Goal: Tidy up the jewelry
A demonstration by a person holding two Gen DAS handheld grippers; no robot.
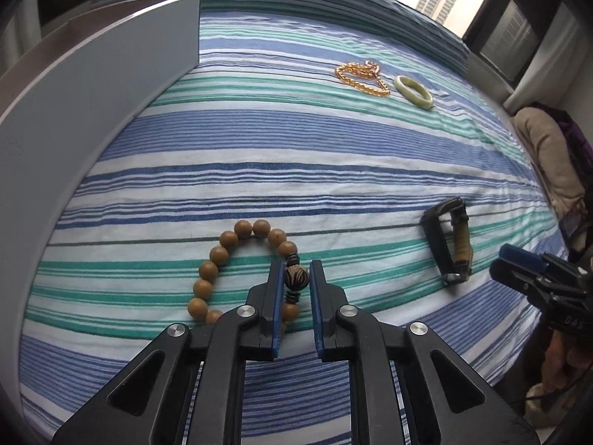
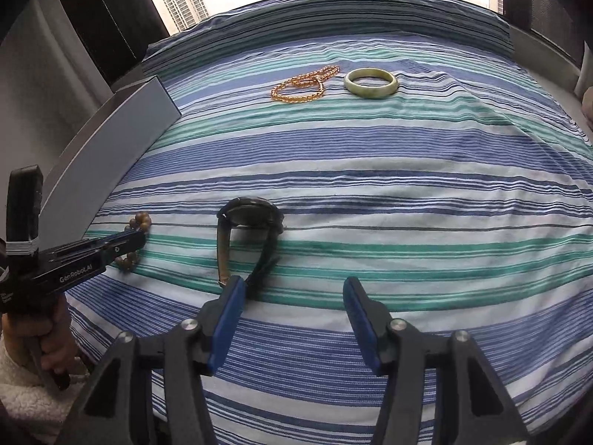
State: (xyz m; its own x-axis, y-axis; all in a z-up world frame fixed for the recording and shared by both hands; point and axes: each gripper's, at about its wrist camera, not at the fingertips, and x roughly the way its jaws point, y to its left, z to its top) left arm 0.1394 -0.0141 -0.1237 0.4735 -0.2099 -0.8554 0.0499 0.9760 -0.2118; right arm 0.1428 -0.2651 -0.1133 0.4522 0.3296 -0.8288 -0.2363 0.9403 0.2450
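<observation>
A wooden bead bracelet (image 1: 218, 254) lies near me on the striped bedsheet (image 1: 296, 148). My left gripper (image 1: 296, 265) points down at it, and its blue pads pinch the bracelet's dark striped bead (image 1: 296, 278). The right wrist view shows the same left gripper (image 2: 137, 239) on the beads (image 2: 142, 220). To the right a wristwatch (image 1: 435, 237) rests on its side. My right gripper (image 2: 294, 285) stands open just above the sheet, its left finger beside the strap of the watch (image 2: 252, 209), nothing between the pads. Far back lie a gold chain (image 2: 300, 81) and a pale green bangle (image 2: 370, 91).
A grey box (image 1: 111, 74) with a raised flat wall stands along the bed's left edge. A beige cloth heap (image 1: 545, 148) lies off the right side. A window with tower blocks is behind the bed. A hand in a fleecy sleeve (image 2: 22, 378) holds the left gripper.
</observation>
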